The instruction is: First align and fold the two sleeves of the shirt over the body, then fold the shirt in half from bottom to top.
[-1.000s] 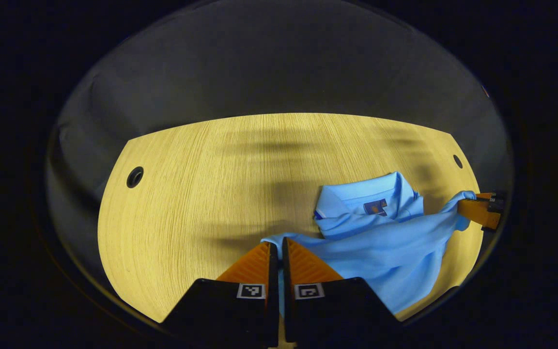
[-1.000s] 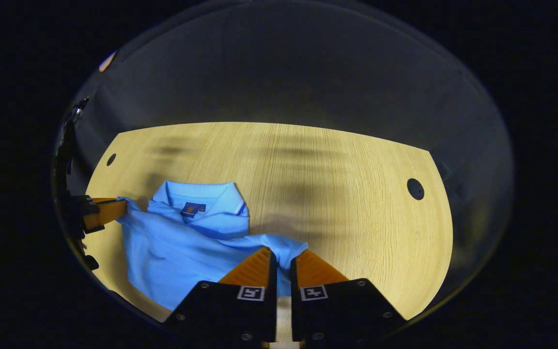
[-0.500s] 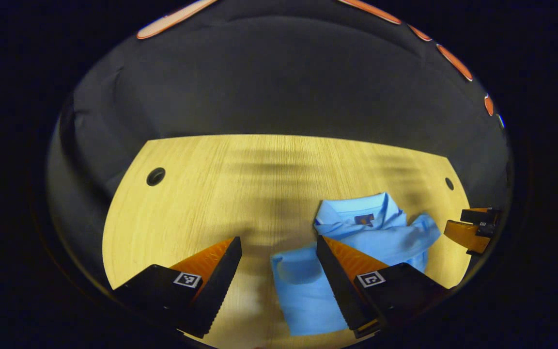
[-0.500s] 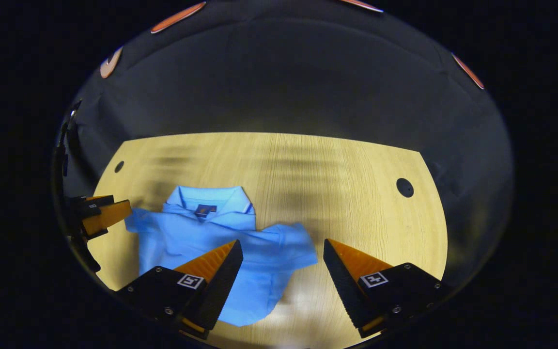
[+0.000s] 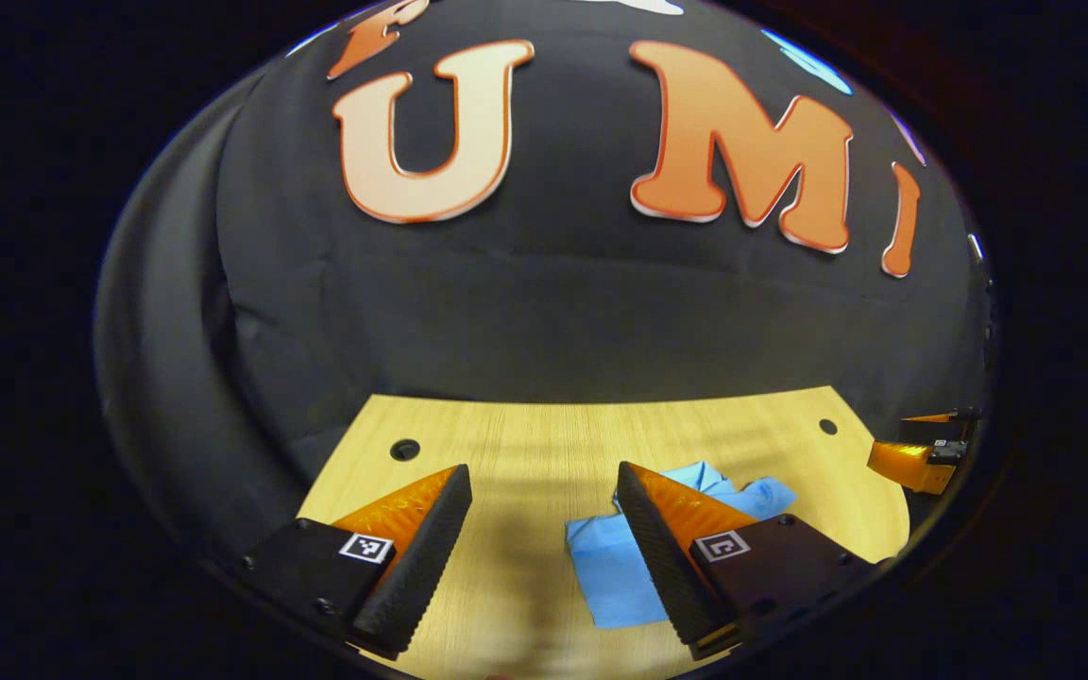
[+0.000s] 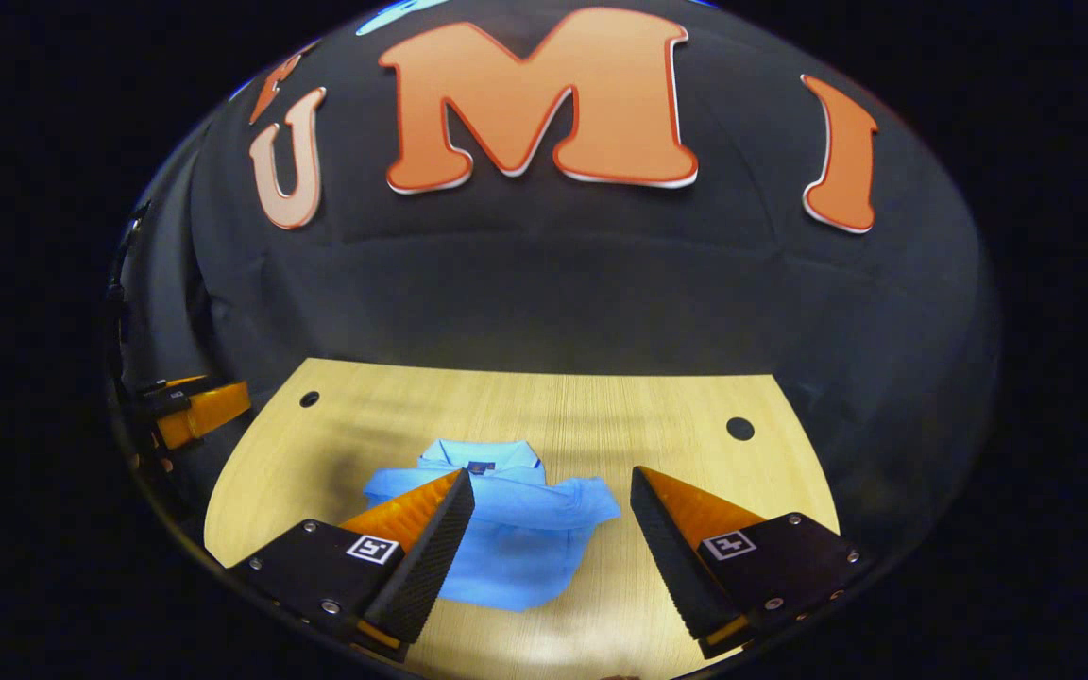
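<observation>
The right gripper view shows the shirt's (image 6: 516,534) collar and label patch at its far edge; the left gripper view gives the shirt (image 5: 615,567) partly hidden behind a finger, collar unclear. 1 light-blue shirt lies folded on the wooden bench (image 6: 544,406), which has 2 round holes. 2 tongs: the left tongs (image 5: 544,515) gape wide and grip nothing, the right tongs (image 6: 552,515) likewise spread wide and empty. Each appears at the edge of the other's view. 1 s ago both were clamped on the shirt's cloth; since then they have let go and both cameras have tilted up.
</observation>
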